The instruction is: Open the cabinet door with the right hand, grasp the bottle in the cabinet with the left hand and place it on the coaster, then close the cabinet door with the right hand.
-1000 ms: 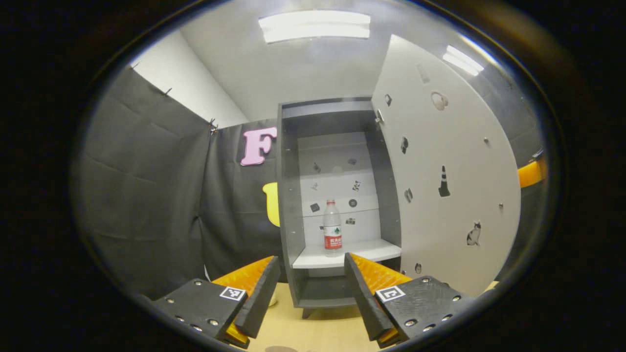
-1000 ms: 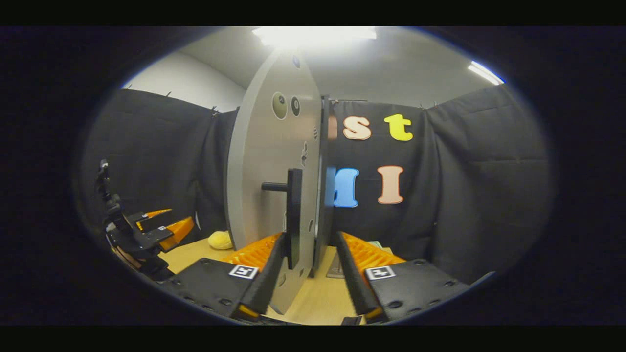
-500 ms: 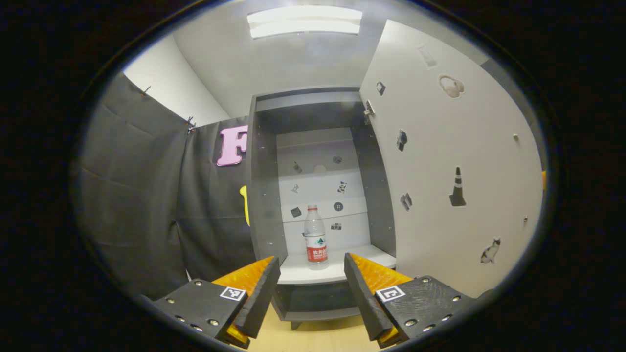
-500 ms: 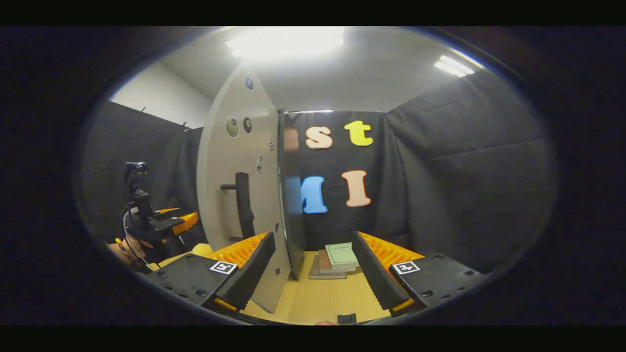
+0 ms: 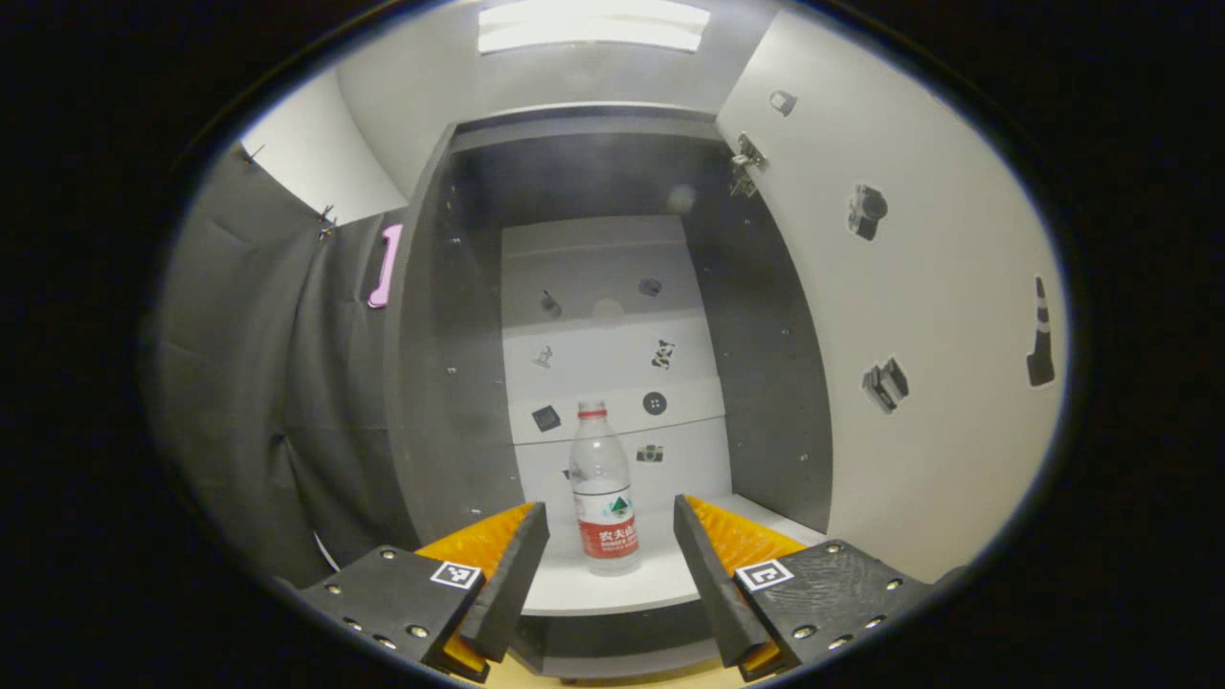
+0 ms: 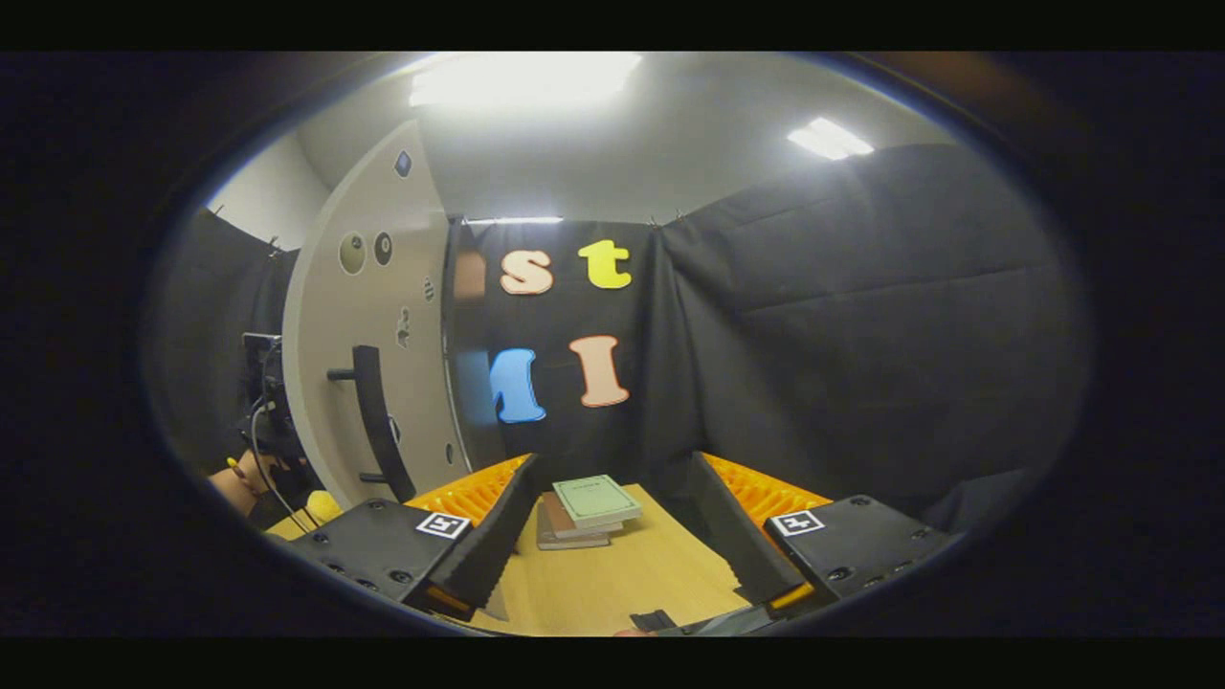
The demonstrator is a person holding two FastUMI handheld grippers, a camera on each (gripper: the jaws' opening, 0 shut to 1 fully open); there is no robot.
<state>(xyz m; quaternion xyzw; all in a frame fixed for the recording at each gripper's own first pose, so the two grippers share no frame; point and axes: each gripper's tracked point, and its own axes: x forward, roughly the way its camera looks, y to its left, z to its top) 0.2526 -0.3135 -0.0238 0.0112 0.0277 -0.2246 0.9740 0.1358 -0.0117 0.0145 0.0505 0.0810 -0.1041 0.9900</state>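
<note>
Two spread fingers of the left gripper (image 5: 606,560) frame a clear plastic bottle with a red cap and red label (image 5: 603,491), which stands upright on the white shelf (image 5: 660,584) of the dark grey cabinet (image 5: 450,383), untouched. Beside it swings the open pale grey cabinet door (image 5: 919,316). The right gripper (image 6: 612,536) likewise gapes wide, holding nothing, above the wooden table (image 6: 612,584); beyond lies a small stack of books (image 6: 584,509), and the door's black handle (image 6: 373,421) stands off left.

each gripper (image 5: 603,565) carries wedge-shaped ribbed fingers (image 5: 713,574) ahead of flat black screw-studded plates (image 5: 823,598) bearing small square black-and-white markers (image 5: 763,574).
</note>
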